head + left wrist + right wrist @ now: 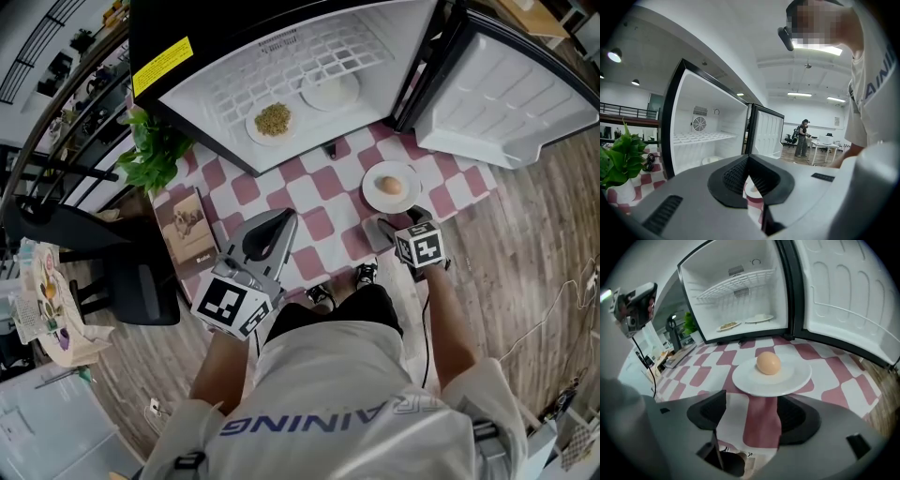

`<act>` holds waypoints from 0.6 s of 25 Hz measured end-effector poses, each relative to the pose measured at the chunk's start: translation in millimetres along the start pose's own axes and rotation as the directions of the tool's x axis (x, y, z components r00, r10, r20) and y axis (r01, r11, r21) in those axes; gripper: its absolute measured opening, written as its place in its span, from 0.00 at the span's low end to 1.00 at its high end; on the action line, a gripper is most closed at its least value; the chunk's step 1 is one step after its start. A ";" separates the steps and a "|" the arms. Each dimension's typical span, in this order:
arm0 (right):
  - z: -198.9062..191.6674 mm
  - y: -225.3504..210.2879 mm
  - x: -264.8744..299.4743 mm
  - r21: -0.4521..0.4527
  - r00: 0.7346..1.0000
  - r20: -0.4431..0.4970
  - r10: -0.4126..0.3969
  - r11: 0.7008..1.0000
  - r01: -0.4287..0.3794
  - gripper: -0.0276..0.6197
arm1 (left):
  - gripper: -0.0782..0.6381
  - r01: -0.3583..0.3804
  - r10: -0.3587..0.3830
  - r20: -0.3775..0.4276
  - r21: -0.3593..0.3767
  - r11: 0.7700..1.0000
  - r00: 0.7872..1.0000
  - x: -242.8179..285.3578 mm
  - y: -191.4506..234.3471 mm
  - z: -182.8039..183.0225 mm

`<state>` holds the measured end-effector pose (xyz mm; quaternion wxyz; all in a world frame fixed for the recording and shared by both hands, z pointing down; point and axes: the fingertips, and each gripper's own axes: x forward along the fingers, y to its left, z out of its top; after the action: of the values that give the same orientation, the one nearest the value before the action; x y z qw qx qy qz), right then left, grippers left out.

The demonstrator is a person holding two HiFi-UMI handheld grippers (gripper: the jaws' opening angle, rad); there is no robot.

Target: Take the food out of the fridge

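I find the fridge mouth wide open ahead, its door standing off right, yet the wire shelf hangs low over the far plates (the plant crowds the left).

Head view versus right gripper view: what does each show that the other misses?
Head view only: the person's white shirt and the yellow label atop the black-cased fridge. Right gripper view only: the vent grille in the fridge's back wall, and the right tongs standing open over pink-and-white checked cloth. Both: the white plate bearing tan egg-shaped food, and the plate of brownish grains inside the fridge.
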<state>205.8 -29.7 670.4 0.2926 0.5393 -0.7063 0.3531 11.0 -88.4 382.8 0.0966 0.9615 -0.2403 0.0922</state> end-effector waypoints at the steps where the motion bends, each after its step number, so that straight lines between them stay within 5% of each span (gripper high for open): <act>1: -1.6 -0.4 0.4 -0.017 1.000 -0.014 -0.011 1.000 0.011 0.55 | 0.12 0.000 0.000 0.001 0.000 1.000 1.000 0.1 -0.5 0.2; 15: -21.7 -8.1 -15.0 0.097 0.994 -0.108 -0.035 0.994 0.045 0.52 | 0.12 0.006 -0.005 0.010 -0.007 1.000 1.000 0.9 0.8 2.5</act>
<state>218.0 -5.0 672.5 0.3093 0.5478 -0.6604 0.4100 11.7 -90.0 380.8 0.0989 0.9623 -0.2384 0.0863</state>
